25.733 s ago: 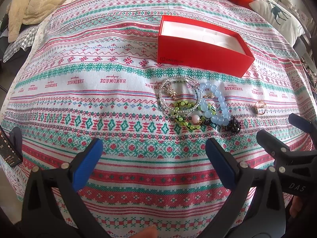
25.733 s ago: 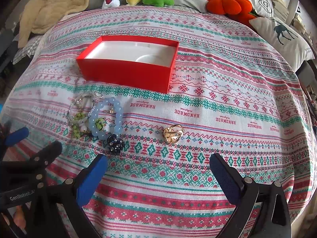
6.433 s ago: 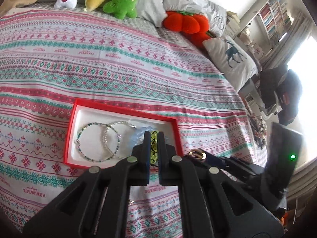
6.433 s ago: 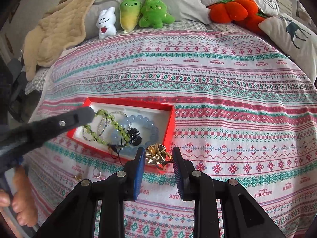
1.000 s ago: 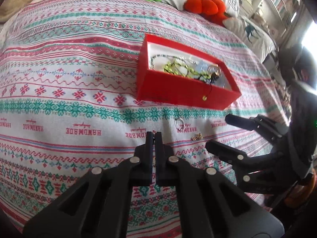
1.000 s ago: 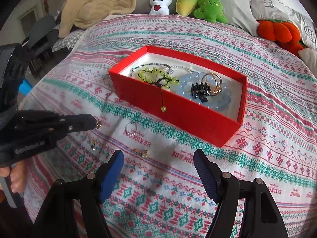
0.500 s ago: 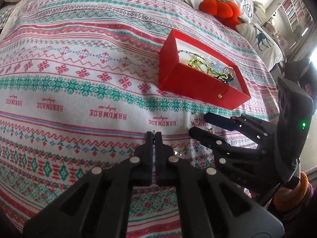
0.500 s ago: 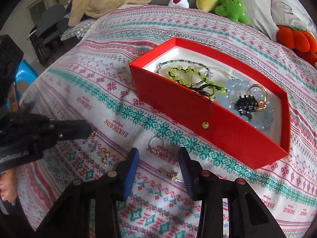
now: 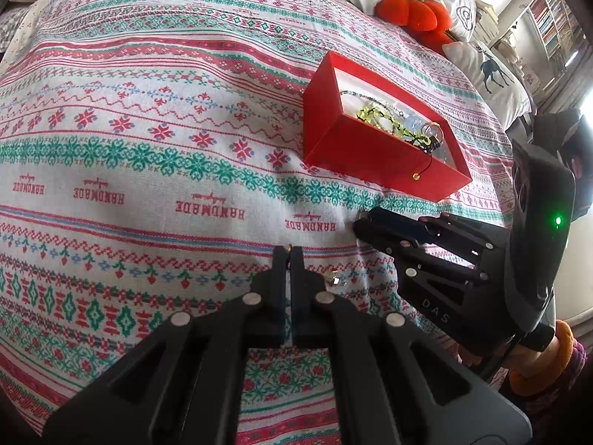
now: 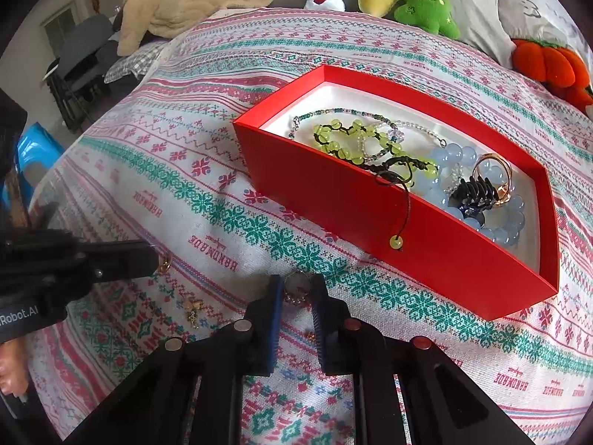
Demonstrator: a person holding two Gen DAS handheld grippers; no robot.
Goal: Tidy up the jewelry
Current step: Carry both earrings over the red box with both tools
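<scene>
Your left gripper [image 10: 157,259] has its jaws closed on a small gold earring [image 10: 164,264], which could slip free on the way to the red box [image 10: 333,200]. Your right gripper [image 10: 298,291] brackets a silver hoop earring [image 10: 296,287] on the bedspread [image 10: 222,170]; its jaws, wide a second ago, have narrowed and may snag cloth.

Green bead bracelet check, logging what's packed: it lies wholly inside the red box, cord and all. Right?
Not quite. The right wrist view shows the green bead bracelet in the red box, but its black cord hangs over the front wall, end bead outside.
</scene>
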